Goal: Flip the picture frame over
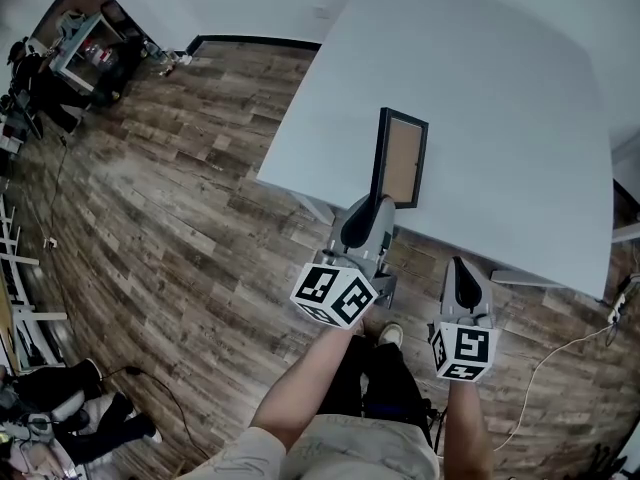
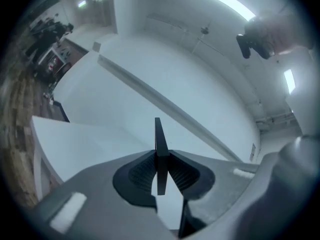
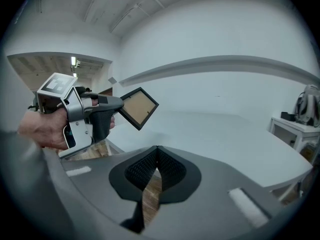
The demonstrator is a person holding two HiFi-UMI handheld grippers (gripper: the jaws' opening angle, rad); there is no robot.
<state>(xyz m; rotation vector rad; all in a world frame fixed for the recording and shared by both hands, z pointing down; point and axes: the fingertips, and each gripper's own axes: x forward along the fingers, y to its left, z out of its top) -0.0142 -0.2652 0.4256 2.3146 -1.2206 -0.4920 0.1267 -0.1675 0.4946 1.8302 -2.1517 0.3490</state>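
Firstly, in the head view, the white table fills the upper right and stands on a wood-plank floor. The picture frame is over the table's near edge, black-rimmed with a brown panel facing right, and it stands steeply on edge rather than lying flat. The left gripper reaches in from the floor side of the table and meets the frame at its lower end. Its marker cube sits behind it, off the table. The right gripper is just at the table's near edge, to the right of the frame and apart from it.

Next, in the left gripper view, the frame appears edge-on as a thin black bar rising between the two jaws. The jaws are clamped against both faces of this bar. The table lies beyond and below the jaws.

Finally, in the right gripper view, the right gripper has its jaws pressed together at the tips with nothing between them; floor planks show through the slot lower down. Beyond them, the left gripper, gripped by a hand, holds the frame by one corner, above the table and clear of its surface. The frame is tilted, brown panel toward this camera.
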